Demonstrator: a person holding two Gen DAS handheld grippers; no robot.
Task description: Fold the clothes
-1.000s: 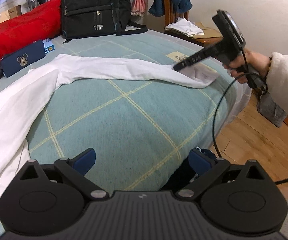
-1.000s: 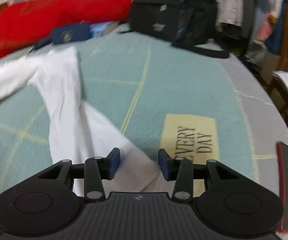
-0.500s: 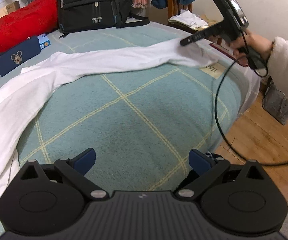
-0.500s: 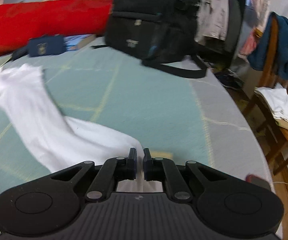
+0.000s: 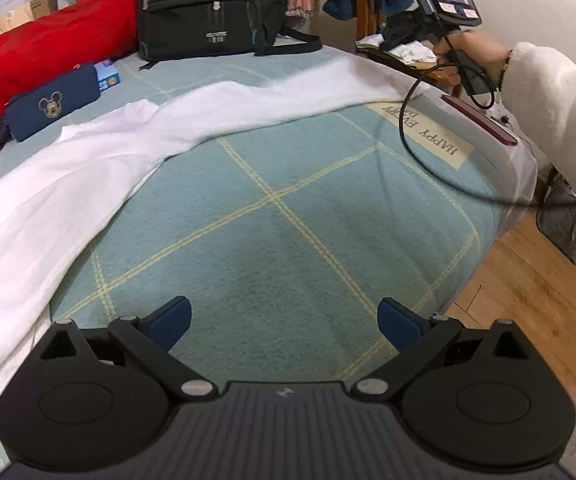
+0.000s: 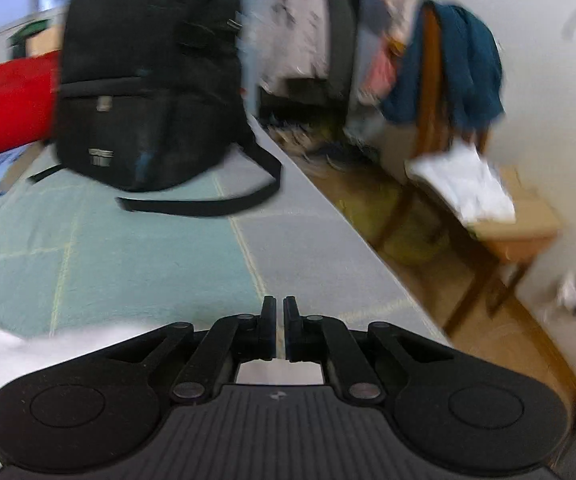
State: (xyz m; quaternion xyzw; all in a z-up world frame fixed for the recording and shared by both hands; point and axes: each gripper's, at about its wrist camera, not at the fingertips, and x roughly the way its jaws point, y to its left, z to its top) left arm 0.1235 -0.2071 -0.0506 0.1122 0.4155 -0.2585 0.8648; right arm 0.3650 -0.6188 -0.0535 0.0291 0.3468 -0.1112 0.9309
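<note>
On bed [image 5: 288,240] | step: spreading white shirt [image 5: 136,148] | right gripper [image 6: 280,320] clamped on sleeve | left gripper [image 5: 284,320] wide, empty | next: flatten sleeve

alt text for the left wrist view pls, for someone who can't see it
A white shirt lies stretched across a teal checked bed, its far end drawn toward the right gripper at the bed's far edge. The left gripper stands open and empty in the foreground.
</note>
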